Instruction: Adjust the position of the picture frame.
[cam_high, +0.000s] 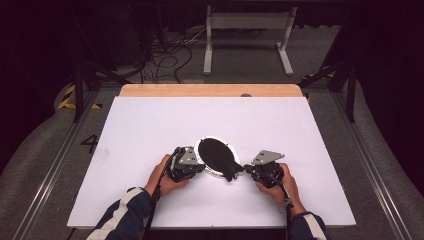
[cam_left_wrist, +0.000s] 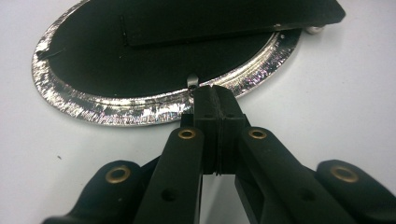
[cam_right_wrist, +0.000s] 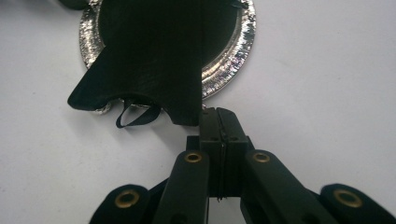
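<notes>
You have an oval frame with a bright, hammered silver metal rim and a black backing lying flat near the middle of the white table, with its black stiff-looking stand flap folded out toward your right side. Your left gripper is clenched with its tips against the near edge of the rim, beside a small metal clip; whether it pinches the clip or only touches the rim is hard to tell. Your right gripper is clamped shut at the flap's corner, probably nipping its edge. Expect the frame to be light, rigid and slippery on the polished rim, so it may skate on the table. The flap and the thin black ribbon loop will flex; take hold at the flap's edge and steady the rim.
</notes>
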